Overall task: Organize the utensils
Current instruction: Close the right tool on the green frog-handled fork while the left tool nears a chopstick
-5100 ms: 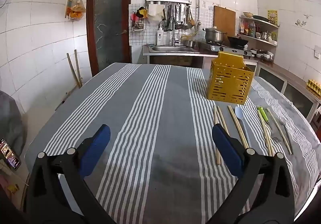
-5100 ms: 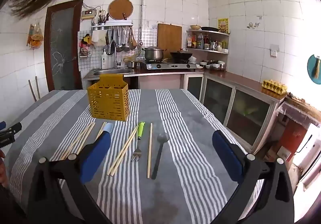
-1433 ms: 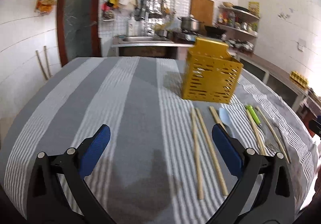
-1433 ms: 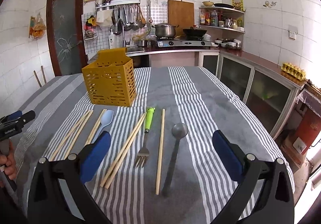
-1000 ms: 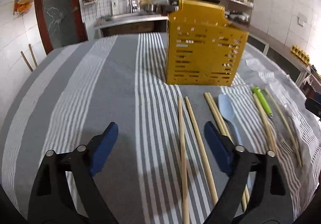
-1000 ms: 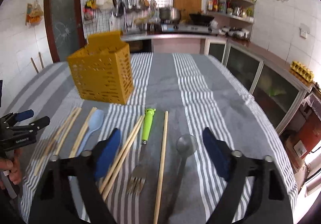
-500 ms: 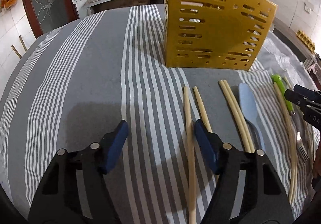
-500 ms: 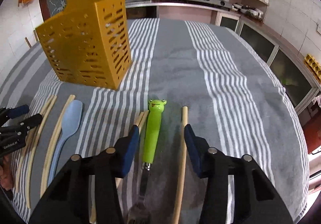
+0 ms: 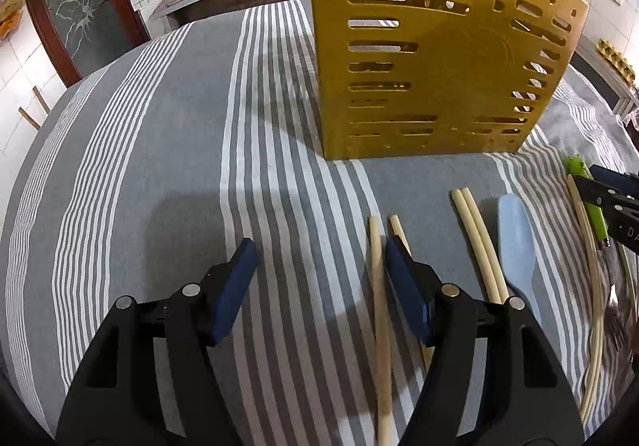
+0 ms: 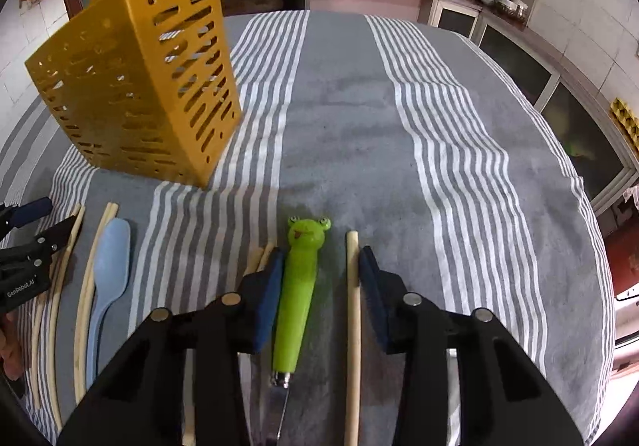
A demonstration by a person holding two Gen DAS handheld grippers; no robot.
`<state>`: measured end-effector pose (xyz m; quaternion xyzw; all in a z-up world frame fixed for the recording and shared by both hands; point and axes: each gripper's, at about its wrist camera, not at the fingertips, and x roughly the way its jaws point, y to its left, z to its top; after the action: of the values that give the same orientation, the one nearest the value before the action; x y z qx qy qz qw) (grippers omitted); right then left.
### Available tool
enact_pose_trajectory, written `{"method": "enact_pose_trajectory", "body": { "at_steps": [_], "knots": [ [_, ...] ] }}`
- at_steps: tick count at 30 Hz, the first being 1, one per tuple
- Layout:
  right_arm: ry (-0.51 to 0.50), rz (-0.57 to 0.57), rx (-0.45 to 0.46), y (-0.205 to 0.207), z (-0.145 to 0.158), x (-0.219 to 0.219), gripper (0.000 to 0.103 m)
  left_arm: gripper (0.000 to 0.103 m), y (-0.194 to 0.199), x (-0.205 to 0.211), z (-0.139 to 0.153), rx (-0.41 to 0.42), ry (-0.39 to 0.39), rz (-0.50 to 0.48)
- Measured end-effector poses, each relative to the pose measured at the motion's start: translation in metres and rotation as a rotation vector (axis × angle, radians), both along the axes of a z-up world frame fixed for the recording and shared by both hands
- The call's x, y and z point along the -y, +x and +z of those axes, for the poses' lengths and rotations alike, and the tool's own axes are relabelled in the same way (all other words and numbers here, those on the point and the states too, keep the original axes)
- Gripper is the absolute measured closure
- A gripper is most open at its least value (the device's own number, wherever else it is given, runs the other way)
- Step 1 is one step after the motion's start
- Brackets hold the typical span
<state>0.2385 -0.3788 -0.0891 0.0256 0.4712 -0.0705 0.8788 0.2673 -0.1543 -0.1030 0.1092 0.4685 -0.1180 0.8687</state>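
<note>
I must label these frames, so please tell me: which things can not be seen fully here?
- Fork: right wrist view, tines hidden under the right gripper.
- Chopstick: left wrist view, mostly behind the left gripper finger.
- Yellow basket: top cut off by the left wrist frame; inside unseen in both views.

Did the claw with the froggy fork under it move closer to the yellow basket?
Yes. The right gripper came forward and down toward the yellow basket, which now looms larger. Its jaws have just been closing, with the frog-handled fork and a chopstick between them.
</note>
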Motion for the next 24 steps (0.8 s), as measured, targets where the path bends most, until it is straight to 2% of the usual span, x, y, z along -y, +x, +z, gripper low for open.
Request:
{"method": "enact_pose_trajectory", "body": {
  "at_steps": [3, 6, 9, 12, 13, 14, 15, 17, 19, 24],
  "knots": [
    [0.025, 0.004, -0.013, 0.009, 0.000, -0.004, 0.070, 0.038, 0.004, 0.004, 0.000, 0.001, 0.010, 0.005],
    [0.004, 0.007, -0.030, 0.012, -0.005, -0.010, 0.072, 0.038, 0.005, 0.007, 0.001, -0.006, 0.012, 0.011],
    [0.043, 0.006, -0.037, 0.011, -0.006, -0.005, 0.072, 0.038, 0.006, 0.004, 0.000, -0.012, -0.008, 0.008],
    [0.085, 0.011, -0.029, 0.010, -0.003, 0.000, 0.079, 0.041, 0.006, 0.003, 0.000, -0.010, -0.020, 0.011],
    [0.096, 0.012, -0.024, 0.010, -0.003, 0.002, 0.084, 0.048, 0.005, 0.004, 0.001, -0.009, -0.024, 0.006],
    [0.114, 0.010, -0.016, 0.009, -0.001, 0.005, 0.084, 0.058, 0.004, 0.003, 0.001, -0.007, -0.026, 0.004],
    [0.131, 0.010, -0.012, 0.007, -0.001, 0.009, 0.084, 0.064, 0.002, 0.004, 0.004, -0.007, -0.031, -0.005],
    [0.163, 0.002, 0.005, 0.003, 0.002, 0.014, 0.084, 0.087, 0.000, 0.003, 0.007, -0.009, -0.047, -0.014],
    [0.168, 0.002, 0.026, 0.000, 0.006, 0.017, 0.084, 0.094, -0.002, 0.000, 0.010, -0.012, -0.066, -0.014],
    [0.137, 0.021, 0.121, -0.016, 0.030, 0.012, 0.084, 0.103, -0.016, -0.008, 0.021, 0.030, -0.094, -0.015]
  ]
}}
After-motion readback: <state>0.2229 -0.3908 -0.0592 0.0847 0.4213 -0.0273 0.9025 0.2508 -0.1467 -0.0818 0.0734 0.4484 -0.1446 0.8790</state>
